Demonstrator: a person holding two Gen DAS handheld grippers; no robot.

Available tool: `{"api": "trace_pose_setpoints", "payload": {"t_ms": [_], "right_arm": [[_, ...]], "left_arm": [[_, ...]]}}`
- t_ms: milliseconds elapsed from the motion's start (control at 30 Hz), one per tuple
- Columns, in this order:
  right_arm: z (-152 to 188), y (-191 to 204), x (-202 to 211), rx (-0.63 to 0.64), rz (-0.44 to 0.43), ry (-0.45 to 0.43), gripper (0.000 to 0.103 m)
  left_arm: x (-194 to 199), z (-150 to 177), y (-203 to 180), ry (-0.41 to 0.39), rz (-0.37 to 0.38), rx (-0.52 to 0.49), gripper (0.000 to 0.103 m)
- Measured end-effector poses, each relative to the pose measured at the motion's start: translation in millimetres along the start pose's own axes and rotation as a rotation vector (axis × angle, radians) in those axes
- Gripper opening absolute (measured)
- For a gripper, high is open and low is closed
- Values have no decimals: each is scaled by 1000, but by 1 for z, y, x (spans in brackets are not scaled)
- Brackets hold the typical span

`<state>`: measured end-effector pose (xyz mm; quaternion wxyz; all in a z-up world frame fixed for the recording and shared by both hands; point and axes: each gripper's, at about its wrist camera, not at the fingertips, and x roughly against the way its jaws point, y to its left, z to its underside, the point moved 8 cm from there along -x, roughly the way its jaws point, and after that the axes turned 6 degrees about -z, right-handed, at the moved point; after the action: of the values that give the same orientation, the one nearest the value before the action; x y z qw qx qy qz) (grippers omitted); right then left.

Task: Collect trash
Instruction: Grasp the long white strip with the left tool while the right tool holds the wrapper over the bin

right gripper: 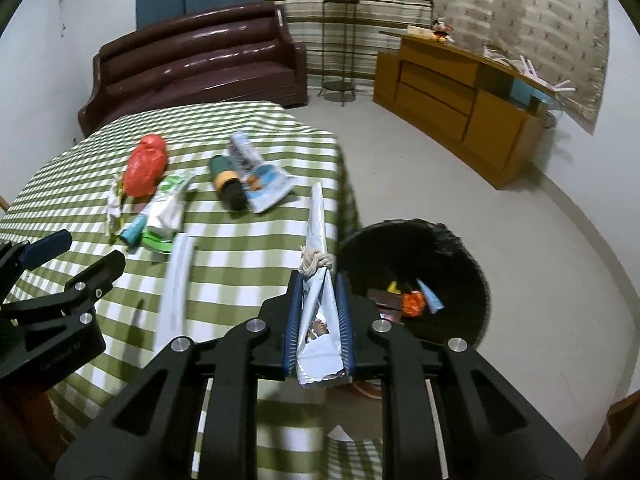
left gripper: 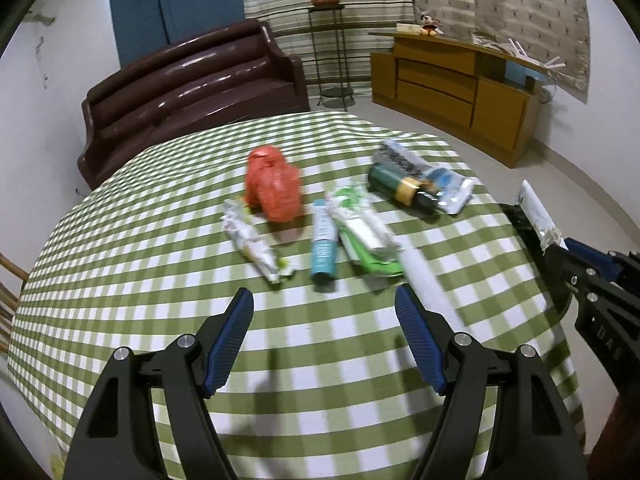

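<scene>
My right gripper [right gripper: 319, 280] is shut on a long silver-blue wrapper [right gripper: 318, 216] tied with string, held at the table's right edge beside the black bin [right gripper: 472, 264]. My left gripper [left gripper: 324, 300] hangs open over the green checked tablecloth [left gripper: 160, 280], nothing between its fingers. Beyond it lie a red plastic bag [left gripper: 276, 184], a crumpled wrapper [left gripper: 256, 244], a teal tube [left gripper: 323, 240], a green-white packet [left gripper: 364, 232], a white strip [left gripper: 424, 276], a dark green bottle [left gripper: 400, 188] and a blue-white sachet [left gripper: 448, 192].
The bin stands on the floor by the table's right side and holds several pieces of trash [right gripper: 412, 300]. A brown sofa [left gripper: 192, 80] is behind the table, a wooden cabinet [left gripper: 452, 88] at the back right, and a plant stand [left gripper: 328, 52] between them.
</scene>
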<state>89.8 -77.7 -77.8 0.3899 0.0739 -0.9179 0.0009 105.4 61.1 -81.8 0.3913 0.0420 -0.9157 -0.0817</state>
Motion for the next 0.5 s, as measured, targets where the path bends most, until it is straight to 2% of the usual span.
{"api": "trace_pose_setpoints", "payload": {"t_ms": [200, 500], "right_arm": [[8, -21, 2, -29, 2, 2, 17], [11, -28, 3, -57, -24, -7, 17]], "left_arm": [[-6, -1, -26, 28, 17, -13, 71], [-16, 6, -51, 74, 23, -36, 71]]}}
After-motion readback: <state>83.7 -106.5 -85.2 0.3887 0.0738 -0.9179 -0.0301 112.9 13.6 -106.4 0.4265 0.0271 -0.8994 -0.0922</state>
